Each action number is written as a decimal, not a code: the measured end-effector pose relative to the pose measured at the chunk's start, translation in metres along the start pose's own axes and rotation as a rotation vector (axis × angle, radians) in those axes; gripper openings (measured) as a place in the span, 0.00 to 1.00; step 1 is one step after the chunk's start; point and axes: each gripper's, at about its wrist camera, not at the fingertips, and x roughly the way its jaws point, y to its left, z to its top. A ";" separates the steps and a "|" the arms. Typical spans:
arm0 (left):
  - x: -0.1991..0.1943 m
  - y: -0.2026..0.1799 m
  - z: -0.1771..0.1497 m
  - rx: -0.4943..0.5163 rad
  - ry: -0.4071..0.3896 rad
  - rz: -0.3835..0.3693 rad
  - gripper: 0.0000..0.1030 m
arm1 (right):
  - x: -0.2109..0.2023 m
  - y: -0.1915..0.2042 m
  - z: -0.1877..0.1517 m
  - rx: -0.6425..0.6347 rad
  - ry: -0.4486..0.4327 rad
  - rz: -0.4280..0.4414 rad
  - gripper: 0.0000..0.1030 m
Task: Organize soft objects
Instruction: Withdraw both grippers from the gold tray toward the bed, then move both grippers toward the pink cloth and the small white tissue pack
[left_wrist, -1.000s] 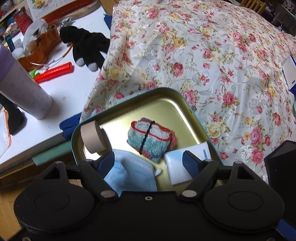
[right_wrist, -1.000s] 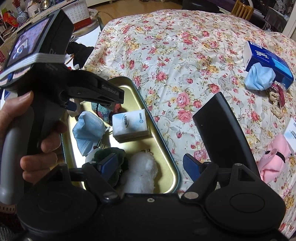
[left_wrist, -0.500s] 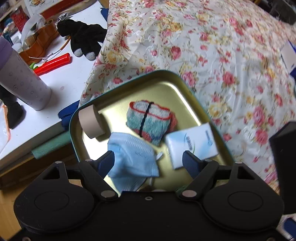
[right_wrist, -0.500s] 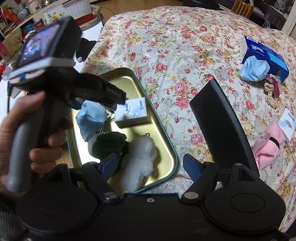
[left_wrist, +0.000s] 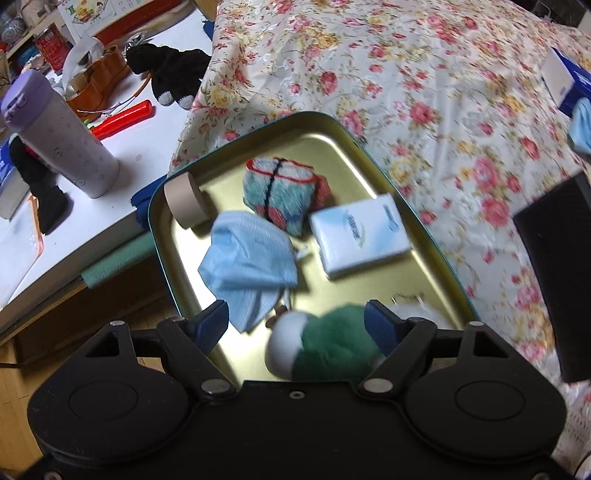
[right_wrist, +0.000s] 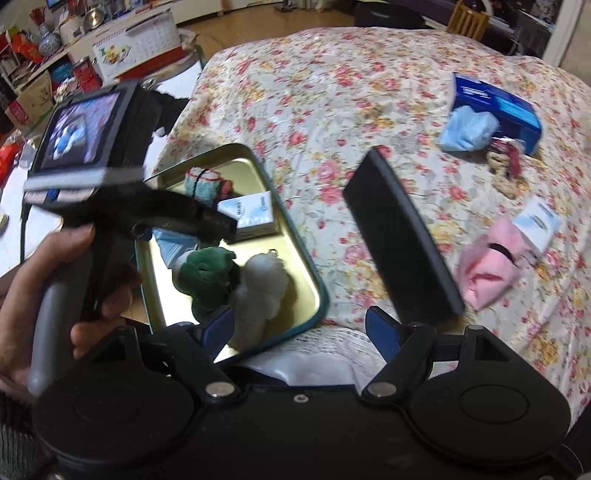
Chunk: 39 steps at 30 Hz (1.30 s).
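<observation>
A gold tin tray with a teal rim sits on the floral bedspread. In it lie a blue face mask, a folded knit cloth, a tissue pack, a tape roll, a green plush and a white plush. My left gripper is open and empty above the tray's near end, over the green plush. My right gripper is open and empty at the tray's near corner. A pink cloth and a second blue mask lie on the bed to the right.
A black flat case lies on the bed right of the tray. A blue tissue box is at the far right. The white table to the left holds a purple bottle, a red tool and black gloves.
Both grippers have drawn back and up from the tray, so more of it shows. The green and white plush now appear in the left wrist view. Both stay open.
</observation>
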 end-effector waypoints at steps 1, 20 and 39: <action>-0.003 -0.003 -0.003 0.005 0.000 -0.003 0.75 | -0.004 -0.005 -0.002 0.010 -0.006 0.003 0.74; -0.082 -0.087 -0.052 0.140 -0.060 -0.092 0.75 | -0.068 -0.159 -0.040 0.330 -0.147 -0.155 0.75; -0.114 -0.164 -0.066 0.321 -0.101 -0.163 0.75 | -0.048 -0.264 -0.055 0.562 -0.106 -0.253 0.76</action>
